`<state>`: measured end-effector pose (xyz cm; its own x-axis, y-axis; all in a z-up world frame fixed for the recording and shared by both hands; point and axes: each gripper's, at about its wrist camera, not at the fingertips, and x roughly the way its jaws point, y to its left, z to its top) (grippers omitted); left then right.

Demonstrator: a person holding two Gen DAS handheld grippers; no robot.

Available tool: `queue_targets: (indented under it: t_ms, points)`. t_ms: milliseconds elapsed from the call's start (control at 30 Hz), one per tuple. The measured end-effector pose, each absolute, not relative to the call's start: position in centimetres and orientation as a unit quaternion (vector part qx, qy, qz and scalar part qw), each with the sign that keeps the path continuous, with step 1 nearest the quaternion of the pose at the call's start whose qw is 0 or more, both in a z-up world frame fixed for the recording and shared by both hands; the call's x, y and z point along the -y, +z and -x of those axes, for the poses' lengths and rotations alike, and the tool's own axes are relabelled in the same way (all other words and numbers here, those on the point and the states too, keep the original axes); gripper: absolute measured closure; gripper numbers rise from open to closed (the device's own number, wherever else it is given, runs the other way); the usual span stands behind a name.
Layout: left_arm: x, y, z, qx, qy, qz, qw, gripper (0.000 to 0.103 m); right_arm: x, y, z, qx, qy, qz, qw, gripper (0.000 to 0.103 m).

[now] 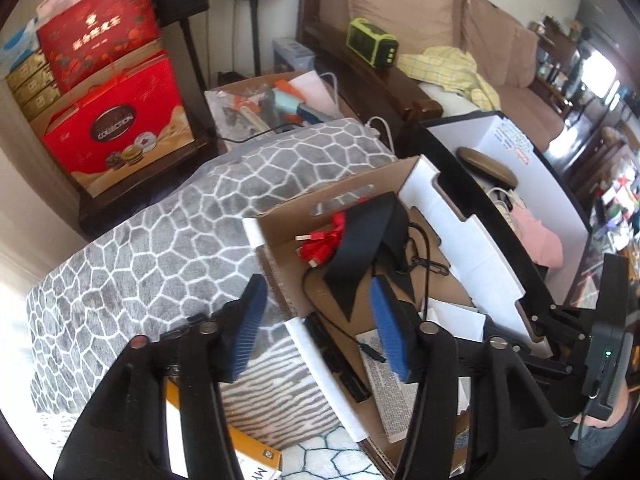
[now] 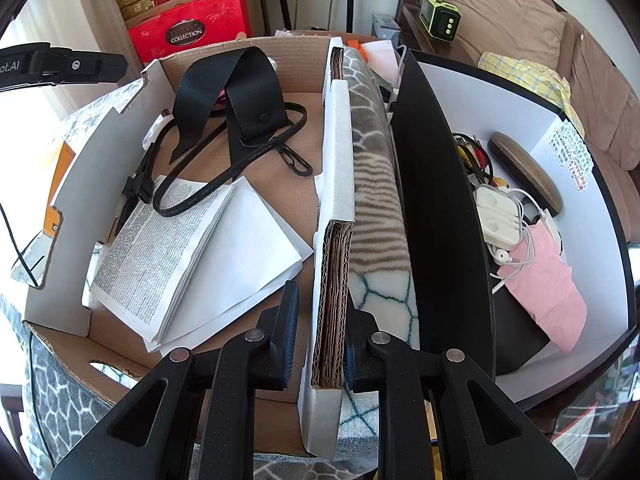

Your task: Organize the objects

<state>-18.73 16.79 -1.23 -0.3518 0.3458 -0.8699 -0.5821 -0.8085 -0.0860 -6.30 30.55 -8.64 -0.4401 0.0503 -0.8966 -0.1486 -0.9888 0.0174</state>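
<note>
Right tongs (image 2: 322, 330) clamp the cardboard box wall (image 2: 332, 216) — left tongs (image 1: 320, 324) gape.

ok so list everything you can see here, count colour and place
cardboard box: 1, brown and white, on blanket
strap: 1, black, in cardboard box
folded papers: 1 stack, white, in cardboard box
red cable: 1, in cardboard box
blanket: 1, grey patterned, under the boxes
black box: 1, white inside, right of cardboard box
earphones: 1, white, in black box
pink cloth: 1, in black box
left gripper: open, above cardboard box
right gripper: shut on cardboard box wall
</note>
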Motion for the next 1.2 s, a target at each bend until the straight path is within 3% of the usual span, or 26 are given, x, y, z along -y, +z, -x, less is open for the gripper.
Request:
queue_targets:
  t_ms: [167, 467, 1200]
  points:
    - [-14.4, -1.6, 20.6, -0.103, 0.825, 0.5, 0.244, 0.033, -30.5, -8.6, 6.3, -0.047, 0.847, 0.526, 0.059, 0.084]
    - [-10.0, -4.2, 24.5, -0.074, 0.816, 0.541, 0.187, 0.033, -30.5, -8.6, 6.3, -0.047, 0.847, 0.526, 0.059, 0.084]
    - [-11.2, -9.6, 23.8, -0.239, 0.776, 0.546, 0.207, 0.034, -30.6, -8.6, 6.3, -0.046, 0.847, 0.526, 0.059, 0.084]
